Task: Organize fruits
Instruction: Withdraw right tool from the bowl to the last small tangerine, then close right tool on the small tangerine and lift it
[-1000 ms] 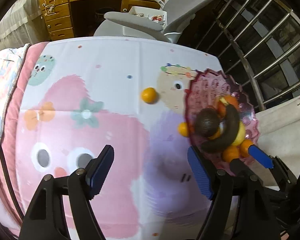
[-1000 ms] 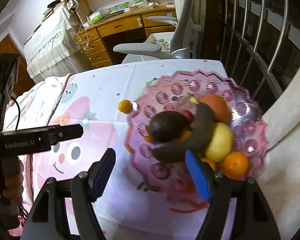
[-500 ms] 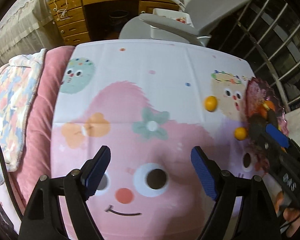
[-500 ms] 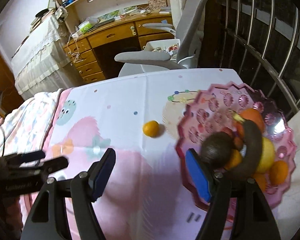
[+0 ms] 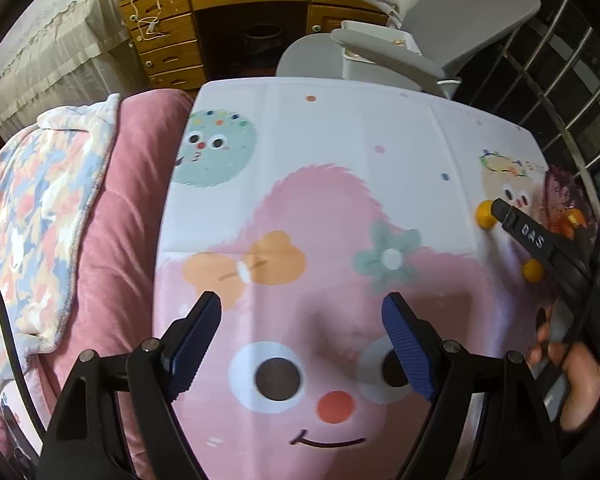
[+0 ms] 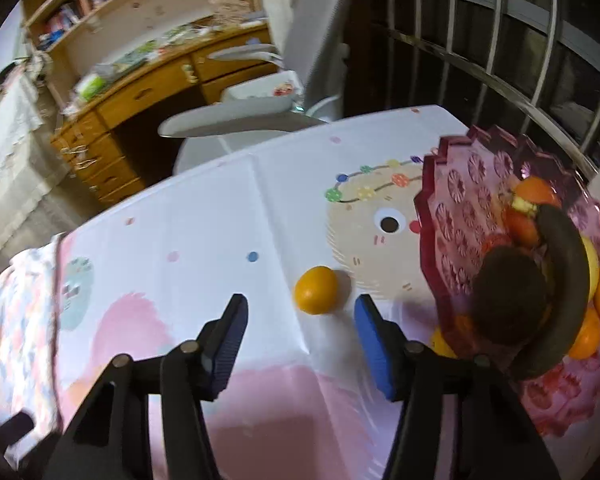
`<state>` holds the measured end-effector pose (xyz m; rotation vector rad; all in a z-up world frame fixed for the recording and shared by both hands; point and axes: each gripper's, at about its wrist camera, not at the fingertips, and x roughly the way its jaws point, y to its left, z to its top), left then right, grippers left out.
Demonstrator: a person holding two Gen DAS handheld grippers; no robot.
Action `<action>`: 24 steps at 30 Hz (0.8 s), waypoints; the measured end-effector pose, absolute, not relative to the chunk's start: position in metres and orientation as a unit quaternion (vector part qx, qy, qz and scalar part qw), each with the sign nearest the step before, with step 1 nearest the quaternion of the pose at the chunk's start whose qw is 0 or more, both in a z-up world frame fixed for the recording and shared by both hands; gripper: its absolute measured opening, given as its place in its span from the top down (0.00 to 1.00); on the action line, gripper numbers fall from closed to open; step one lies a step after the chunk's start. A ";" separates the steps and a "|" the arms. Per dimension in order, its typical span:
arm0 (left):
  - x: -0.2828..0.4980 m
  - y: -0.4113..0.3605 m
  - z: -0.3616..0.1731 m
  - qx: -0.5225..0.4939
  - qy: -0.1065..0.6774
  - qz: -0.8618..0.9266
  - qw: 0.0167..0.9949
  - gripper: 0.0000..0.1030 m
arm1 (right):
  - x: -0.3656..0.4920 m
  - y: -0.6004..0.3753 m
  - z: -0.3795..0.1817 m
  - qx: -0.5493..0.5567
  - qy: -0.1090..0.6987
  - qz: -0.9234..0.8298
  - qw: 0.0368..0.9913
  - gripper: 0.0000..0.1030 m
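A small orange (image 6: 315, 289) lies loose on the cartoon tablecloth, just ahead of my open right gripper (image 6: 300, 338), between the lines of its fingers. A second small orange (image 6: 440, 343) sits against the pink scalloped fruit plate (image 6: 452, 184), partly hidden by my right finger. The plate holds a dark avocado (image 6: 508, 292), a blackened banana (image 6: 560, 280), a yellow fruit and several oranges. My left gripper (image 5: 300, 340) is open and empty over the pink face print, far left of the fruit. In the left wrist view both loose oranges (image 5: 485, 213) (image 5: 533, 271) show beside the right gripper's body (image 5: 540, 240).
A pink cushion (image 5: 112, 216) and a patterned blanket (image 5: 32, 208) lie at the table's left edge. A grey office chair (image 5: 400, 52) and a wooden desk (image 5: 228, 4) stand beyond the far edge. Metal window bars (image 6: 500, 60) run along the right, behind the plate.
My left gripper has swung left, away from the plate, to the middle of the cloth. My right gripper has left the plate and moved left up to the loose orange. Both stay open.
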<state>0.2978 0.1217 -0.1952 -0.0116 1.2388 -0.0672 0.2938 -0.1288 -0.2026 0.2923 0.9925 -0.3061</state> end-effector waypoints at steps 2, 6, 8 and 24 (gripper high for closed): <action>0.298 0.129 -0.199 -0.003 0.581 -0.027 0.813 0.21 | 0.300 -0.127 -0.213 0.144 0.477 -0.164 0.851 0.50; 0.298 0.140 -0.206 -0.003 0.586 -0.019 0.810 0.21 | 0.313 -0.122 -0.231 0.139 0.486 -0.182 0.844 0.53; 0.299 0.143 -0.209 -0.004 0.588 -0.017 0.808 0.21 | 0.318 -0.121 -0.238 0.130 0.487 -0.191 0.842 0.54; 0.302 0.137 -0.214 -0.006 0.597 -0.025 0.802 0.21 | 0.331 -0.131 -0.255 0.111 0.500 -0.203 0.835 0.71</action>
